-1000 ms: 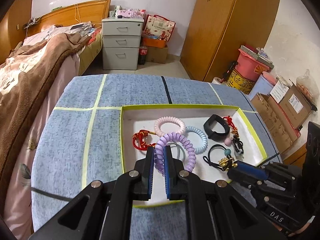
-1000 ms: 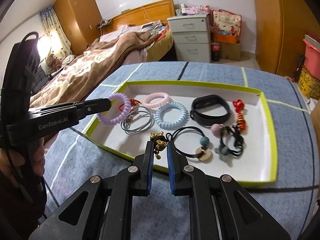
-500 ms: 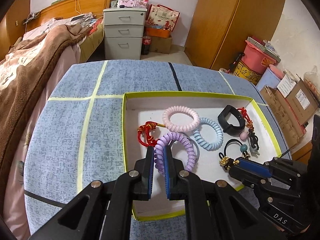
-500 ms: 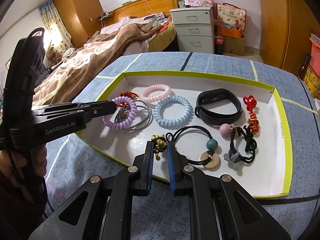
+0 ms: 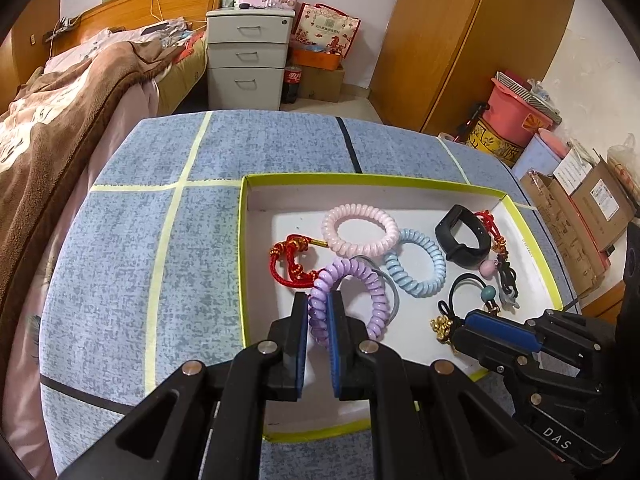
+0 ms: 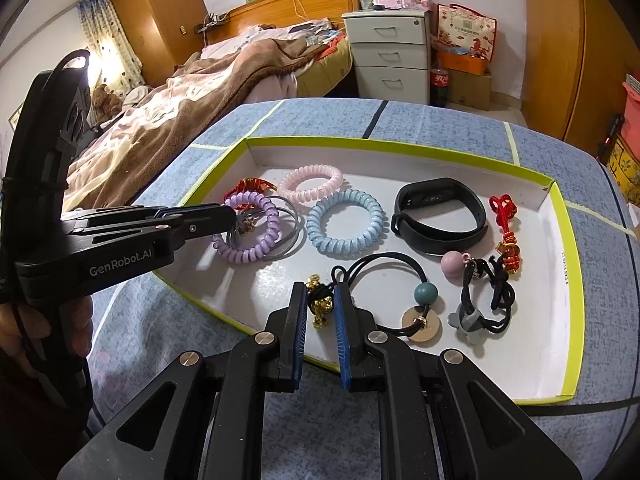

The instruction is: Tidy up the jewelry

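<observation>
While the left gripper (image 5: 318, 312) pinches the springy purple coil tie (image 5: 352, 296), the right gripper (image 6: 320, 312) clamps the gold charm (image 6: 320, 306); both seem light, best gripped by their edges

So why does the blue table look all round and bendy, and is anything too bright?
Left wrist view: the fisheye lens bows the table and its tape lines; corners go black; the purple coil tie stays sharp. Right wrist view: same bulge, the tray rim curves; the curtained window behind the left gripper glares white; soft shadows lie under the black band.
</observation>
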Demonstrator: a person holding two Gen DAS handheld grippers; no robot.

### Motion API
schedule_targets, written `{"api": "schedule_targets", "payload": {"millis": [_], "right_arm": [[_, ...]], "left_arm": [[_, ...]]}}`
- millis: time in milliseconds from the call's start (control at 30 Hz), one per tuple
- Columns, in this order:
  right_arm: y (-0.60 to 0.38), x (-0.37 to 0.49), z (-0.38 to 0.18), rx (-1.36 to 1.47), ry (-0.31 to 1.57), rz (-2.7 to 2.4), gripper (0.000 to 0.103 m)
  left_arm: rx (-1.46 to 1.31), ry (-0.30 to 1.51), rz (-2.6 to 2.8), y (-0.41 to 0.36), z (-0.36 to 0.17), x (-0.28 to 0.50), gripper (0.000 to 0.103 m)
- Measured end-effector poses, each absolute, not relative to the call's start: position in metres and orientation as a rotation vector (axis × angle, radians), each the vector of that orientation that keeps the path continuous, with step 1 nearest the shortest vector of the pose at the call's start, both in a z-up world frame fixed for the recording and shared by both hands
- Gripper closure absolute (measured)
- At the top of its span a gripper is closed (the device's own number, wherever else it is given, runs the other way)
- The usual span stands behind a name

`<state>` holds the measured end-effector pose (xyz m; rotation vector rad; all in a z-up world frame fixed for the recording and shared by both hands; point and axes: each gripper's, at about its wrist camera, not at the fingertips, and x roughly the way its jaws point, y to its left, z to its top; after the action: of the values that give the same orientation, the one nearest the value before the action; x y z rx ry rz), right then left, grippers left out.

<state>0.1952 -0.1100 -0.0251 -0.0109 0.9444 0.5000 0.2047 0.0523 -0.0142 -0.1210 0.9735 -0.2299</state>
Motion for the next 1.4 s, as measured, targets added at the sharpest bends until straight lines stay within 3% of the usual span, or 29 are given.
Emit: {"api": "schedule_targets", "payload": {"millis": [267,333,433,600,1400], "right_arm": [[-0.111,0.195,-0.025,-0.012,0.946,0.492,0.088],[-0.111,0.194,-0.025,-0.009,0.944,0.488,0.087],[-0.112,0.194,-0.025,-0.007,0.942,0.484,0.086],[-0.115,0.189,-0.020,-0.005,0.925,0.479,0.072],[-0.143,0.132,0.017,0.050,0.813,0.308,0.070]], "left_arm": [[-0.126,0.977,-0.230,0.053,-0.015,0.203,0.090],[-0.129,0.972,-0.233,0.053,-0.014,0.202,0.074],[-0.130,0.972,-0.233,0.053,-0.013,0.200,0.072],[-0.131,0.955,-0.234,0.054,-0.006,0.193,0.065],[-0.044,0.839,-0.129,0.024,0.027,0.114,0.059]]}}
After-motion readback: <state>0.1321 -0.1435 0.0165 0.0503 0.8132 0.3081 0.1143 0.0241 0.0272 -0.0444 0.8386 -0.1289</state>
